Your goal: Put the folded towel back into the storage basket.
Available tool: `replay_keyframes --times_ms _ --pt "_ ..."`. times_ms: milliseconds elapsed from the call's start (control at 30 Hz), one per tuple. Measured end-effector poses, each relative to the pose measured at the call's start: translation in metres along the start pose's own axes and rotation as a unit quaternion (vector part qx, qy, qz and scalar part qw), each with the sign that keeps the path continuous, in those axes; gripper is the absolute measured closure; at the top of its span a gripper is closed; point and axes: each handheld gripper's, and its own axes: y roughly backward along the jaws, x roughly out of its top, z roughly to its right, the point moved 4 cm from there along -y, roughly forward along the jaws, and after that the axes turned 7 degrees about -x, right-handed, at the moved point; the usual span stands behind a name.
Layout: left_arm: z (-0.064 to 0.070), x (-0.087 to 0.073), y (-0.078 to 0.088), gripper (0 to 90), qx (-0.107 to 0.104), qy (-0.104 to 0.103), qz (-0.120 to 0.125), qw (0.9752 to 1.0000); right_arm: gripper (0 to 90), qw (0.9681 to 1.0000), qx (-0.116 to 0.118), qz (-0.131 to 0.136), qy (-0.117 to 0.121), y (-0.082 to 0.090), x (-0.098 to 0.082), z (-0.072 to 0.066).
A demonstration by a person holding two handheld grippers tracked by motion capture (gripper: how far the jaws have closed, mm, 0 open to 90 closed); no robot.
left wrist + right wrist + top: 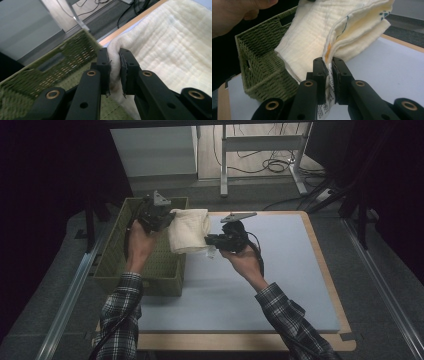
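Both tools grasp a folded cream cloth (pixel 188 230), held up between them over the basket's (pixel 112 260) right rim and the worktop (pixel 280 285). Left tool (pixel 115 65) pinches one edge. Right tool (pixel 329 72) pinches the edge with the printed label (pixel 328 106), which the high view barely resolves.

You are holding a soft cream cloth (pixel 188 230) with a crinkled, matt weave and a printed paper-like label. The green basket (pixel 112 252) at your left is showing rough woven fibre. The blue mat (pixel 280 285) is looking smooth and matt, edged by pale wood (pixel 240 341). Your sleeves (pixel 290 320) are showing checked fabric.
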Motion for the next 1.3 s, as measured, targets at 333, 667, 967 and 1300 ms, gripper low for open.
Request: replay_keyframes --times_ms 333,667,967,1300 --pt "-0.030 -0.024 0.018 79.4 0.034 0.014 -0.021 0.9991 81.7 0.9998 0.012 -0.005 0.016 -0.035 0.013 -0.028" --pt "-0.051 -0.055 0.031 79.4 0.053 0.032 -0.034 0.9975 81.6 0.9987 0.034 -0.021 0.031 -0.072 0.017 -0.062" --pt "-0.066 -0.086 0.035 79.1 0.064 0.040 -0.058 0.9954 81.2 0.9962 0.046 -0.049 0.056 -0.107 0.013 -0.094" --pt "-0.076 -0.113 0.026 78.7 0.063 0.047 -0.083 0.9935 81.1 0.9919 0.037 -0.086 0.086 -0.133 0.014 -0.116"
